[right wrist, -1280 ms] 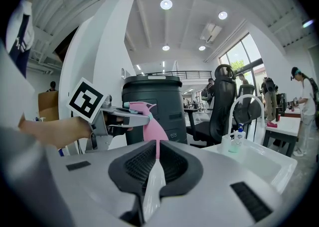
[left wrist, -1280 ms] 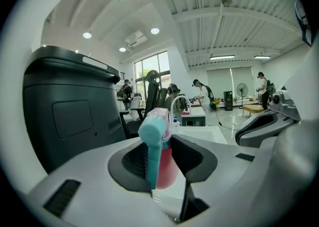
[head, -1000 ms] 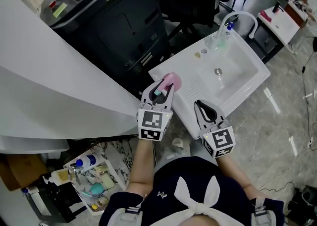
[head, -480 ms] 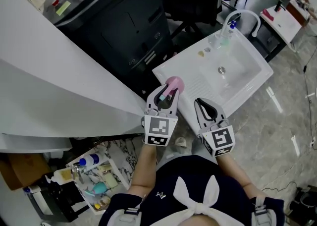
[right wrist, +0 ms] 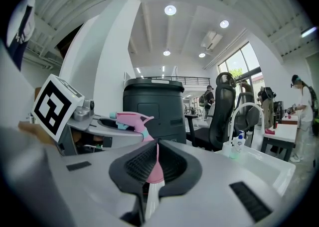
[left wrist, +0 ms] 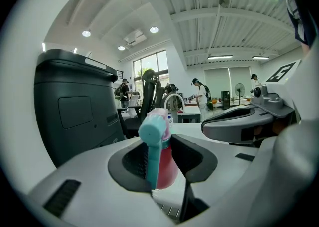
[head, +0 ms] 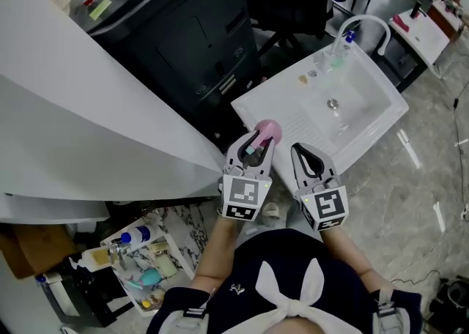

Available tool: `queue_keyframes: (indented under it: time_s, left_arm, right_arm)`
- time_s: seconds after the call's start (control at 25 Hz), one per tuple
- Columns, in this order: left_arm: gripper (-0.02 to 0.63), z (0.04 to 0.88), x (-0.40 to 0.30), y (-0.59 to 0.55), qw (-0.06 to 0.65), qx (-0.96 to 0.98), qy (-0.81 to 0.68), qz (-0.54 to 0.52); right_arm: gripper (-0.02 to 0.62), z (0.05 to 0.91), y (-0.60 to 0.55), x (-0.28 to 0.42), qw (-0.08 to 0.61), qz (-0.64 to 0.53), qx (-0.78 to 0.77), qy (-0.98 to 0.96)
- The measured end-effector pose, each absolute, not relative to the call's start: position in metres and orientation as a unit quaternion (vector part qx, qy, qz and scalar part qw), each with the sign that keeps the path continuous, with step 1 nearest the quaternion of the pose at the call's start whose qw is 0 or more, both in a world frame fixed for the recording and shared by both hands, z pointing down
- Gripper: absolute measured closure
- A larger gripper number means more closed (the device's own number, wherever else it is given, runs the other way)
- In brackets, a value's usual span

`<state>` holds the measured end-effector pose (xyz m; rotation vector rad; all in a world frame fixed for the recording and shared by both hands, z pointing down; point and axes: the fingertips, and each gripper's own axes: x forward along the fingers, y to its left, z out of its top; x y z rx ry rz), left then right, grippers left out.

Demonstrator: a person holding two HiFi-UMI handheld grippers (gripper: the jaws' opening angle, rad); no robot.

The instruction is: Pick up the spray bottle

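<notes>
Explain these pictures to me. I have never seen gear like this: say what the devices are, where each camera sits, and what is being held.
There is no robot here. A person holds a hand-operated two-jaw gripper in each hand. The picture from above comes from a camera on the person's head, looking down. The cubes with square markers are parts of the grippers. The other two pictures come from cameras riding on each gripper, looking along its jaws. The left gripper is closed on a pink spray bottle with a teal trigger, at the near end of a white sink unit. The right gripper beside it has its jaws together and holds nothing. A large dark bin stands behind.
</notes>
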<state>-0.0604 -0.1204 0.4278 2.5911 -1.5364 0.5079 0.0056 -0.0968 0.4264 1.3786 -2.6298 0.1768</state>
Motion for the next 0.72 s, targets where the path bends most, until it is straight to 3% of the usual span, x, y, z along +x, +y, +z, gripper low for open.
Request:
queue_keyframes:
  time_s: [0.72]
  left_arm:
    - [0.463, 0.4249, -0.061, -0.1205, 0.048, 0.85, -0.502, 0.153]
  right_arm:
    - [0.569, 0.4238, -0.0981, 0.0003, 0.087, 0.05, 0.456, -0.884]
